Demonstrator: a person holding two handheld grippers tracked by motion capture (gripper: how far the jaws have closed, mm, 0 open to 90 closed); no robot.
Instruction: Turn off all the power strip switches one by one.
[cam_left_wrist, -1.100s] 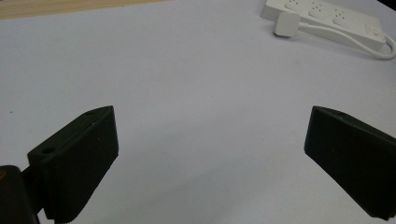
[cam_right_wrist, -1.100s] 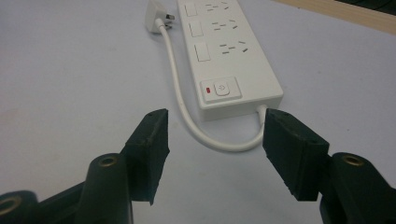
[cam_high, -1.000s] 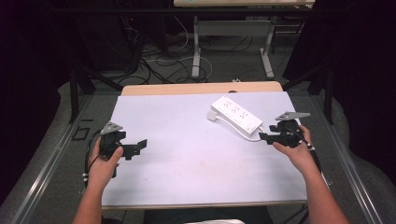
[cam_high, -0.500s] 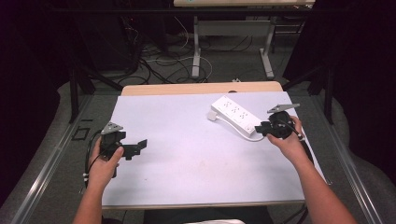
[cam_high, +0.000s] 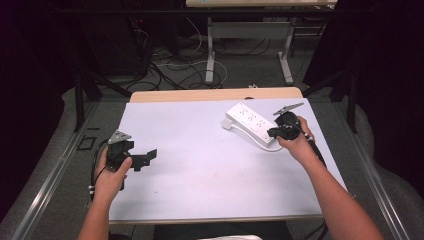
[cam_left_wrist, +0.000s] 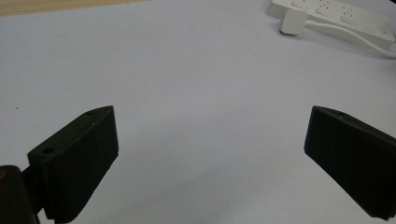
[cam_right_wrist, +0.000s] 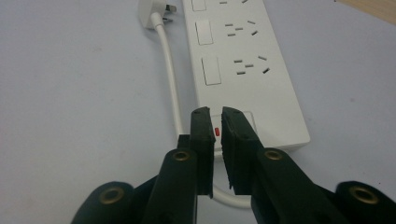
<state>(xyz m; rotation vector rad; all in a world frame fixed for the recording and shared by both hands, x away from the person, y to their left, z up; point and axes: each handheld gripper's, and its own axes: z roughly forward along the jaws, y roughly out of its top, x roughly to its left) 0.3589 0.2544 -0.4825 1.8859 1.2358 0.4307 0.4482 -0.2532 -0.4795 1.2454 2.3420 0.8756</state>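
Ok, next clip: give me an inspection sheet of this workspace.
Surface: pale lilac tabletop, wooden strip at far edge.
Job's things: white plastic power strip with red-marked switch; its white plug lies beside it.
Clutter: nothing seen.
Grippers: right gripper nearly closed, tips over the switch end; left gripper wide open over bare table.
Cables: white cord alongside the strip.
Surroundings: dark floor, tangled black cables, table legs.

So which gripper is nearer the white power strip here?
Right. The right gripper sits at the near end of the power strip, jaws nearly closed; the left gripper is far across the table.
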